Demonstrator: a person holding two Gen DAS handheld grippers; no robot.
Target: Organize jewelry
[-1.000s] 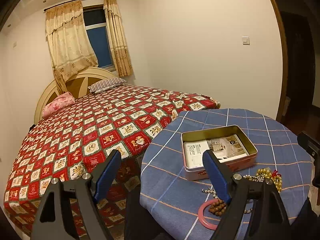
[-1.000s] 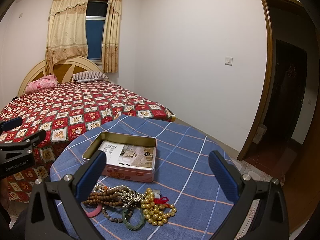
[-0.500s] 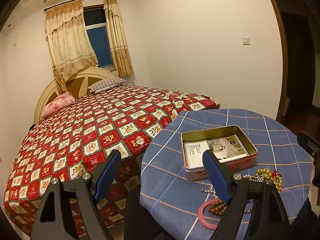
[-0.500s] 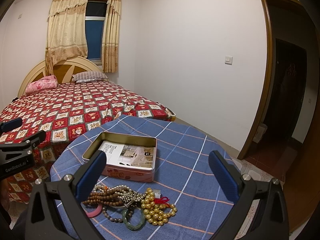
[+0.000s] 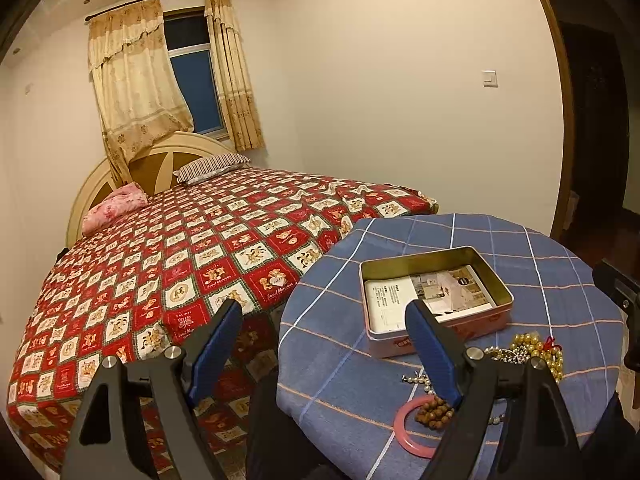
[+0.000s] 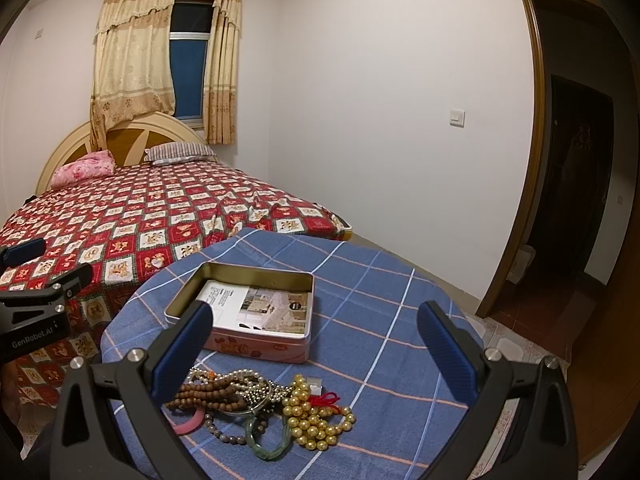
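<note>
- Both my grippers, left gripper [image 5: 326,344] and right gripper [image 6: 316,344], hover apart, empty.
- Nothing sorted yet: jewelry pile [image 6: 260,404] sits near the tin [image 6: 244,314].
- Next, I'd say: pinch one strand.

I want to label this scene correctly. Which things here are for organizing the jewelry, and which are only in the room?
For the job: jewelry pile, open tin, left gripper, right gripper.
Only around: bed, pillows, curtains, light switch.
</note>
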